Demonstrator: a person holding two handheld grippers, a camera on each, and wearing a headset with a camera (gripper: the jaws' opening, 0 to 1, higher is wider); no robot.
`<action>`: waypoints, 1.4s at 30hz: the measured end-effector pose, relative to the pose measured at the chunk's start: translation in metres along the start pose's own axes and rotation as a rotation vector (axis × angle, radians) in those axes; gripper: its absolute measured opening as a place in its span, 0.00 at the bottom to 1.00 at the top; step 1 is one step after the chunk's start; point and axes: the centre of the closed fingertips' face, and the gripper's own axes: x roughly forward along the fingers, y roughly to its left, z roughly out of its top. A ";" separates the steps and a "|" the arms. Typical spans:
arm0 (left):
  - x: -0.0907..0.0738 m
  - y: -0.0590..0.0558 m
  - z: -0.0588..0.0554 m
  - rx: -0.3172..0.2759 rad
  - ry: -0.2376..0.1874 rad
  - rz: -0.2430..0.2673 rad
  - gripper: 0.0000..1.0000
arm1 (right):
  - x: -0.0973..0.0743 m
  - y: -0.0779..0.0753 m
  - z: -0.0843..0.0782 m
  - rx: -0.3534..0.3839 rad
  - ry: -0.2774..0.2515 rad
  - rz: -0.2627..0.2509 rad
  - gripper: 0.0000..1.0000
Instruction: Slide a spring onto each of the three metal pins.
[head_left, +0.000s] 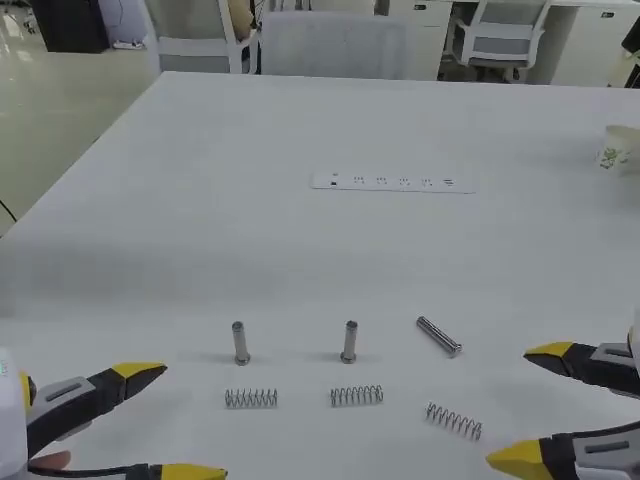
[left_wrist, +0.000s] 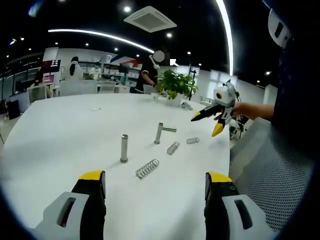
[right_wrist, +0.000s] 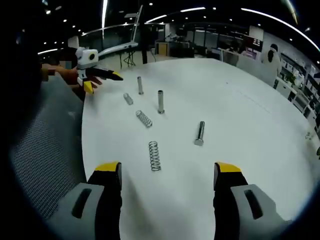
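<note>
Steel on white: three short pins in a row ahead of both tools, and no spring on any of them, so this looks like the very start, the reach for a first spring. The yellow-tipped left gripper (head_left: 190, 420) hangs with its jaws spread wide and nothing between them. The right gripper (head_left: 510, 407) is the same, gaping and empty. Just beyond the left gripper's tips lies the left coiled wire spring (head_left: 251, 398), and past it stands the left upright metal pin (head_left: 240, 343). Between the two grippers, the middle coiled wire spring (head_left: 357, 396) lies before the middle upright metal pin (head_left: 349, 342). Near the right gripper's jaws the right coiled wire spring (head_left: 454, 421) lies askew, and beyond it the third metal pin (head_left: 438, 336) is toppled flat on the white tabletop (head_left: 300, 250). Next move, I'd judge: close one gripper gently on a spring's flank, keeping its bore free, then line it over a pin top. The fallen pin probably needs the other gripper to hold it or stand it up.
</note>
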 end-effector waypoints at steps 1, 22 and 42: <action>0.000 0.000 0.000 0.000 -0.001 0.000 0.78 | 0.000 -0.001 0.000 0.001 0.001 -0.001 0.75; 0.001 -0.001 -0.001 0.001 -0.001 0.004 0.78 | 0.003 -0.007 0.004 0.006 -0.010 -0.005 0.74; -0.002 0.000 0.001 -0.003 -0.012 0.020 0.78 | 0.022 -0.032 0.044 -0.047 -0.018 -0.031 0.68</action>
